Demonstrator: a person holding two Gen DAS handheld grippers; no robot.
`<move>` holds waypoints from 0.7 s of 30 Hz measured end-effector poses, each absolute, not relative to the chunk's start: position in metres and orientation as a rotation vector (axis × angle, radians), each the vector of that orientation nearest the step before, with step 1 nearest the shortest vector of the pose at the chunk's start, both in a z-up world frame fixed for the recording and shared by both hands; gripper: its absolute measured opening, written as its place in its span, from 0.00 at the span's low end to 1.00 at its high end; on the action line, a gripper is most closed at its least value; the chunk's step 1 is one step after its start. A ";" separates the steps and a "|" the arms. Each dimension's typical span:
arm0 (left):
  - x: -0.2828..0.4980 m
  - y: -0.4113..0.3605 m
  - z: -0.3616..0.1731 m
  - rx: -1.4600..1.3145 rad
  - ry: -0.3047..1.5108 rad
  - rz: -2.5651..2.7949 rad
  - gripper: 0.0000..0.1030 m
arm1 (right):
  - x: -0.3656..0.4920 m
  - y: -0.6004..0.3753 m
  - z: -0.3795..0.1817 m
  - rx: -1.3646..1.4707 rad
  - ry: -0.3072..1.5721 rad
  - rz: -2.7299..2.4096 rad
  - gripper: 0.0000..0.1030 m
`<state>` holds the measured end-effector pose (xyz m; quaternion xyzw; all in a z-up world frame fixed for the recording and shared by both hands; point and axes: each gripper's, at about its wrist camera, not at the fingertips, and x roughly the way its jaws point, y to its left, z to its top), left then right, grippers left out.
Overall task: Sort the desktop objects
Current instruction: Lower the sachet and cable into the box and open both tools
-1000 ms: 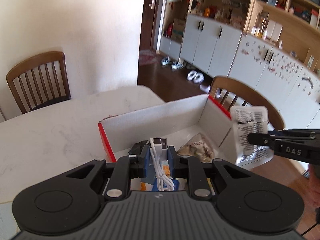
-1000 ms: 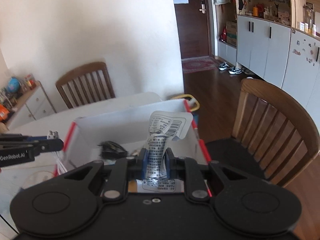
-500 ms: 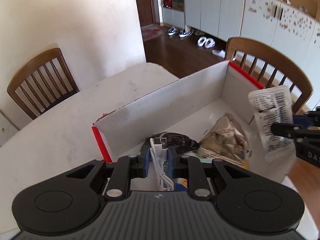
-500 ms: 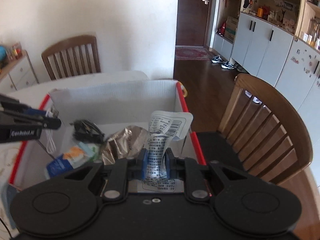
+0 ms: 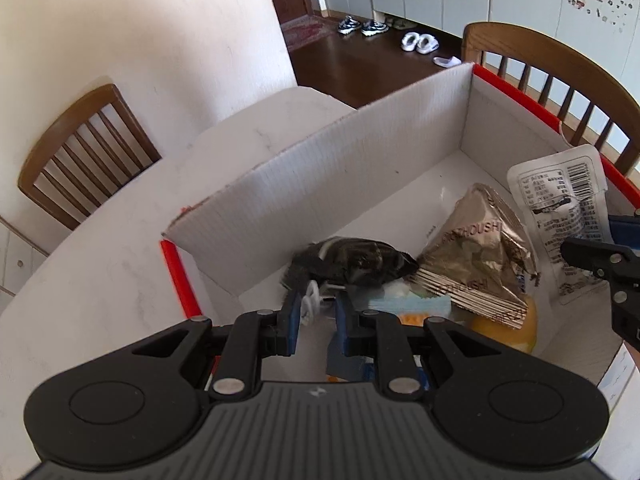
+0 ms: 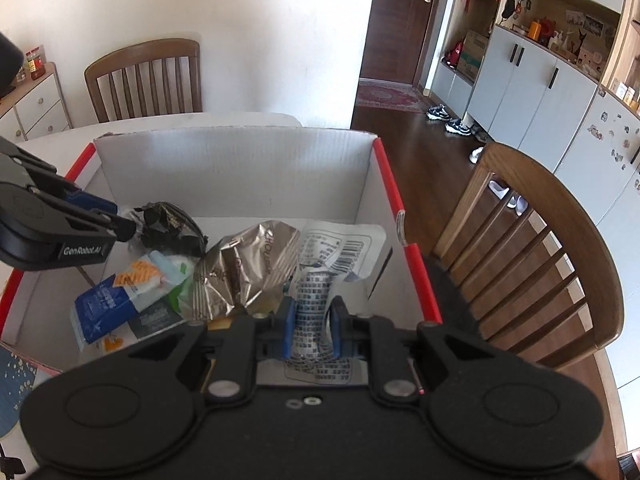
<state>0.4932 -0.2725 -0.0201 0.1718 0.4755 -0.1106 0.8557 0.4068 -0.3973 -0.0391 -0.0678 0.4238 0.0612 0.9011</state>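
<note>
A white cardboard box (image 5: 320, 184) with red edges stands on the pale table (image 5: 100, 280). My left gripper (image 5: 318, 312) hangs low over the box's left part, shut on a white cable (image 5: 309, 305). Only a small loop of the cable shows at the fingertips, close to a black bundle (image 5: 352, 260). My right gripper (image 6: 312, 320) is over the box's right part, shut on a white printed packet (image 6: 320, 280) that stands up between its fingers. Beside the packet lies a bronze foil snack bag (image 6: 248, 268). From the right wrist view, the left gripper (image 6: 124, 230) reaches in from the left.
A blue-and-white packet (image 6: 112, 300) and an orange item (image 5: 504, 328) also lie in the box (image 6: 240, 168). One wooden chair (image 6: 540, 248) stands right of the box, another (image 6: 148, 76) at the table's far side. A drawer unit (image 6: 32, 104) stands far left, cupboards (image 6: 532, 92) far right.
Both grippers have sunk and tilted down into the box, each still gripping its item. The cable, plainly seen between the left fingers before, is now mostly hidden.
</note>
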 end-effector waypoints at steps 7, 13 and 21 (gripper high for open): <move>0.491 -0.272 -0.021 0.339 1.006 -0.233 0.18 | 0.404 -0.403 -0.039 -0.124 0.864 0.137 0.32; 0.482 -0.270 -0.013 0.334 0.963 -0.226 0.66 | 0.397 -0.409 -0.029 -0.107 0.826 0.157 0.48; 0.464 -0.260 0.008 0.265 0.928 -0.243 0.66 | 0.384 -0.420 -0.005 -0.071 0.788 0.206 0.49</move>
